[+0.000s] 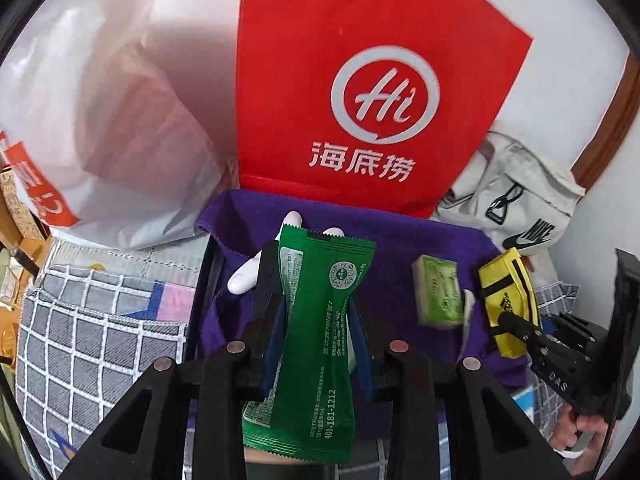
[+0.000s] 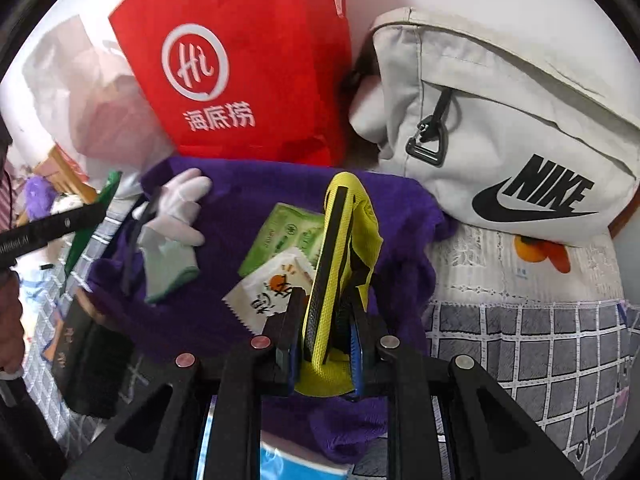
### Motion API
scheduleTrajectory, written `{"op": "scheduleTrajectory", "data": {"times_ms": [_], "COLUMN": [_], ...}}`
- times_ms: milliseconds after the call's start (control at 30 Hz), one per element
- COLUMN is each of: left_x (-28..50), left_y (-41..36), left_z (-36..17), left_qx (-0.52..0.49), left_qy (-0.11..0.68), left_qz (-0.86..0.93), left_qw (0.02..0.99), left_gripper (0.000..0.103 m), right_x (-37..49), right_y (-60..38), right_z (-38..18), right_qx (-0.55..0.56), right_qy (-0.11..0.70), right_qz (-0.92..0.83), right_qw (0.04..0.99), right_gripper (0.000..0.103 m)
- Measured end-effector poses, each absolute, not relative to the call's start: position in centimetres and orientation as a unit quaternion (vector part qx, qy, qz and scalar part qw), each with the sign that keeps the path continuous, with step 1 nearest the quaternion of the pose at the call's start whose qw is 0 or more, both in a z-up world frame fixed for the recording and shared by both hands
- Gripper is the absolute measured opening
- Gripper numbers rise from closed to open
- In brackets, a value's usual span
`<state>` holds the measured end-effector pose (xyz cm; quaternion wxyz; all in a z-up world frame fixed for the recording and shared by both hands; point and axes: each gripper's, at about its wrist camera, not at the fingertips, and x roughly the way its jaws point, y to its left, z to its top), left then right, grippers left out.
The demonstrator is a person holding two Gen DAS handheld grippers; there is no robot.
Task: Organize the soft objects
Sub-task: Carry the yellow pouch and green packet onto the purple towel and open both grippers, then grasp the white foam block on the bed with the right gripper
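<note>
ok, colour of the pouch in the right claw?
Yellow pouch with black straps; clearest in the right wrist view.

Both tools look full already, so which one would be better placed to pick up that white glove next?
Probably the left tool, once it drops its green foil packet: the white fabric glove lies just beyond its fingers on the purple cloth. The right tool, gripping the yellow pouch, sits farther over.
</note>
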<state>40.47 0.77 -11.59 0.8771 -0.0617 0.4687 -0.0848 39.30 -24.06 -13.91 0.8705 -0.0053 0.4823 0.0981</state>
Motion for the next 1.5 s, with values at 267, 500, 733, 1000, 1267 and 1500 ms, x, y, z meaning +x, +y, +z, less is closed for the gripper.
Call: {"op": "scheduleTrajectory", "data": {"times_ms": [267, 500, 733, 1000, 1267, 1500], "left_x": [42.6, 42.8, 42.3, 39.3, 34.3, 29.6], "left_y": [0.7, 0.5, 0.5, 1.9, 3.7, 4.9], "left_z": [-14.4, -14.9, -13.9, -11.0, -9.5, -9.1], "left_qx": [-0.073, -0.069, -0.064, -0.066, -0.076, -0.074], "left_qy": [0.499, 0.509, 0.503, 0.485, 0.478, 0.465], "left_qz": [-0.084, -0.081, -0.072, -0.056, -0.048, -0.046], "left_qw": [0.859, 0.854, 0.859, 0.87, 0.874, 0.881], "left_gripper": [0.031, 0.033, 0.056, 0.056, 0.056, 0.056], "right_x": [40.0, 40.0, 39.7, 37.7, 32.5, 26.8], "right_y": [-23.4, -22.6, -21.6, -20.5, -18.7, -16.8], "right_z": [-15.8, -15.9, -15.6, -12.2, -8.6, -9.0], "right_qx": [-0.008, -0.009, -0.01, -0.016, 0.008, 0.022], "right_qy": [0.506, 0.509, 0.513, 0.476, 0.455, 0.477], "right_qz": [0.112, 0.121, 0.127, 0.126, 0.173, 0.207], "right_qw": [0.855, 0.852, 0.849, 0.87, 0.874, 0.854], "right_gripper": [0.021, 0.027, 0.058, 0.066, 0.066, 0.066]}}
